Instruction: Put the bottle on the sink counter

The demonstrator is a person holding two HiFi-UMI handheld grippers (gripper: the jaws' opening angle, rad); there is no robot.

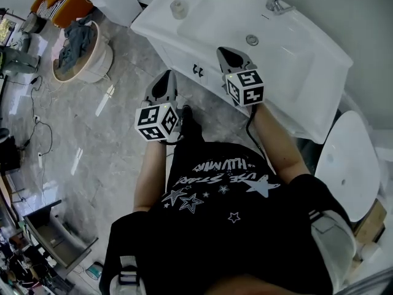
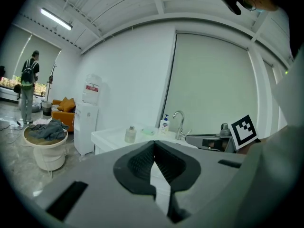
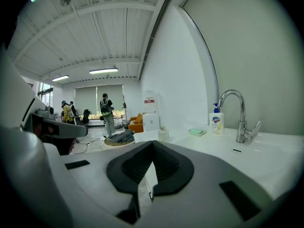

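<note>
The dark jaws of the left gripper (image 2: 153,145) and of the right gripper (image 3: 152,144) are pressed together with nothing between them, both held before the white sink counter (image 1: 161,18). The small pale translucent bottle with a silvery cap (image 1: 178,8) is seen upright on that counter near its left corner, well apart from both grippers. Were it reached with jaws unparted, it could be knocked over or pushed off the edge onto the grey tiled floor (image 1: 92,134).

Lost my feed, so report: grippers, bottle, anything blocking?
Both shut, empty: left gripper, right gripper. Small bottle upright on counter. Path looks clear.
</note>
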